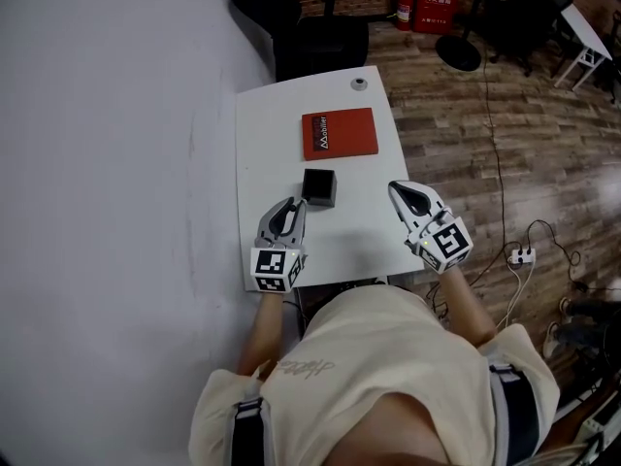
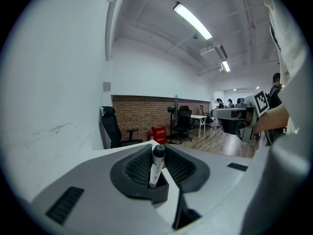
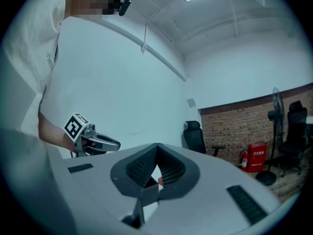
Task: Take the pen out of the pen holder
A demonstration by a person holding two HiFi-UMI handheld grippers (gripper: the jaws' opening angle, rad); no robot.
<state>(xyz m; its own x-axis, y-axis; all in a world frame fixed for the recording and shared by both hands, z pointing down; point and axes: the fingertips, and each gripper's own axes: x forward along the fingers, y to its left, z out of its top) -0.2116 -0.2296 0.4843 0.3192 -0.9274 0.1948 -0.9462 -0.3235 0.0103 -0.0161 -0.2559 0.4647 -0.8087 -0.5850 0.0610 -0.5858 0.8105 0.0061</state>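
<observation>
**Head view.** The pen holder [image 1: 318,187], a small black box, stands at mid-frame on the white table [image 1: 267,134], just below the red book [image 1: 338,133]. The pen cannot be made out from above. The left gripper [image 1: 289,209] lies just to the holder's lower left, near it but apart. The right gripper [image 1: 406,194] sits further to the right, by the table's right edge. The table left of the holder is bare, and nothing overhangs the holder.

**Left gripper view.** The jaws stand narrowly apart and hold nothing. Through the gap the pen [image 2: 155,166] shows at frame centre, leaning slightly in the holder, dark cap uppermost.

- Assessment: the pen is probably light and stiff, with a smooth barrel likely to slip.
- Best hold: the exposed barrel just under the cap, above the rim.
- Risk: the holder looks light and may lift or tip with the pen, so a straight upward draw is advised.

**Right gripper view.** The jaws meet at their tips and are empty. The holder shows low at centre, and the left gripper at middle left
</observation>
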